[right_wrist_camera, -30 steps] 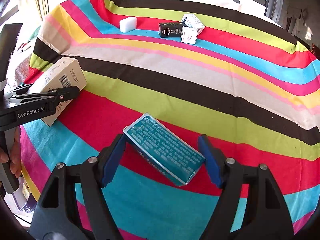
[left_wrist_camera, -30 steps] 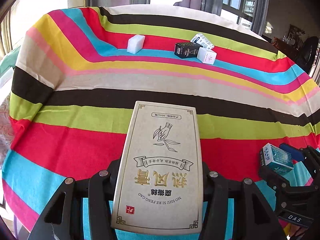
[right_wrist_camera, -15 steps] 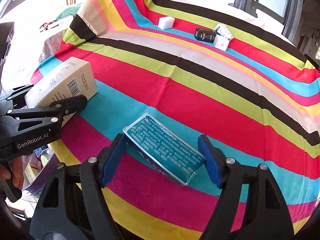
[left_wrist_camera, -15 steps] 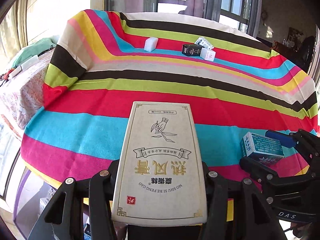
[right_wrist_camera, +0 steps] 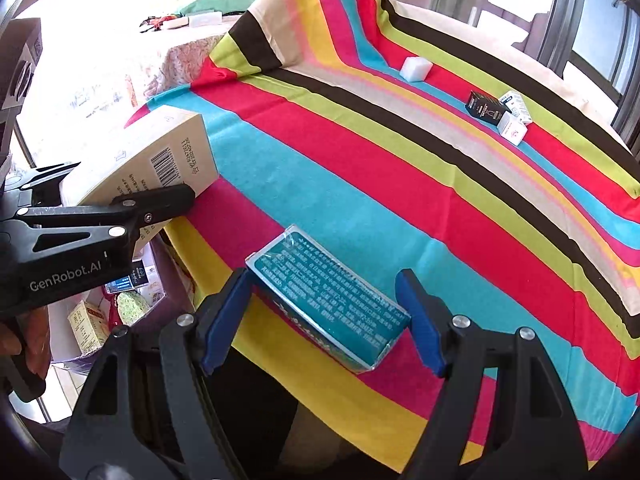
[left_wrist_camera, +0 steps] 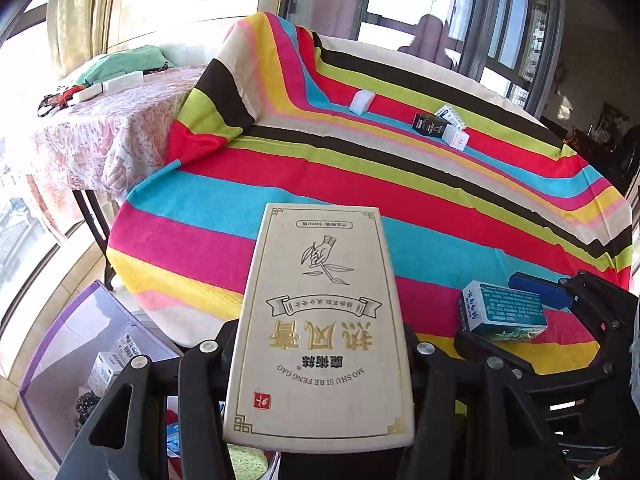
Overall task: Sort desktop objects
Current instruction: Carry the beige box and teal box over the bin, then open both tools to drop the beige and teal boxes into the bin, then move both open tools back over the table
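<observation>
L gripper (left_wrist_camera: 320, 364): clamped on cream herbal-ointment box (left_wrist_camera: 320, 320) betw. fingers. R gripper (right_wrist_camera: 324, 316): clamped on teal box (right_wrist_camera: 328, 300), held askew. Risk: teal box may pivot, drop short of bin (left_wrist_camera: 60, 344).

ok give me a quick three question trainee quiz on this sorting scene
1. Which gripper holds the cream box: left or right?
2. True or false: the teal box lies flat on the striped cloth.
3. How many small items are on the far side of the cloth? A) two B) four C) six

Key: 1. The left gripper. 2. False; the right gripper holds it clear of the cloth. 3. B: a white block, a black box and two white boxes.
</observation>
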The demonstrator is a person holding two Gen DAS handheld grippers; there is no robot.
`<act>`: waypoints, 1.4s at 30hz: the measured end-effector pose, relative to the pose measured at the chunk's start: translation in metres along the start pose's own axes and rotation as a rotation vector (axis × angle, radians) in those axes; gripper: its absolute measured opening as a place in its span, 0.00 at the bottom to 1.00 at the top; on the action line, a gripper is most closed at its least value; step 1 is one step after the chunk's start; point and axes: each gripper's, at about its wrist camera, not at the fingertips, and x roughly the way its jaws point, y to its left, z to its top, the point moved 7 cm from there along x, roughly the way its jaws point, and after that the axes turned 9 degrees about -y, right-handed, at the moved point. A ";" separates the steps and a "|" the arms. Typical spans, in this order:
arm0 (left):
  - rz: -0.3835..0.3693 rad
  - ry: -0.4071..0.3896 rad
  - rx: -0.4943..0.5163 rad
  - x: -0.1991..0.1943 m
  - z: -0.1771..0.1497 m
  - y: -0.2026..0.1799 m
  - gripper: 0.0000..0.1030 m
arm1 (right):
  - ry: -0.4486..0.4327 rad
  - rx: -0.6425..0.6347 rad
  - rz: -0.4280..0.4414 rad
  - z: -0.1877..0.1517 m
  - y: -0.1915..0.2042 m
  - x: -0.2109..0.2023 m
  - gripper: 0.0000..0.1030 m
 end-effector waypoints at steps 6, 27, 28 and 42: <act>0.081 -0.006 -0.059 -0.014 -0.011 0.046 0.51 | -0.013 -0.111 0.084 0.015 0.050 0.006 0.74; 0.457 0.113 -0.280 -0.035 -0.077 0.215 0.51 | 0.009 -0.532 0.483 0.001 0.235 0.035 0.74; 0.466 0.114 -0.289 -0.035 -0.079 0.219 0.51 | 0.005 -0.539 0.497 0.000 0.239 0.035 0.74; 0.534 0.067 -0.217 -0.041 -0.065 0.207 0.81 | -0.071 -0.451 0.451 0.012 0.213 0.020 0.85</act>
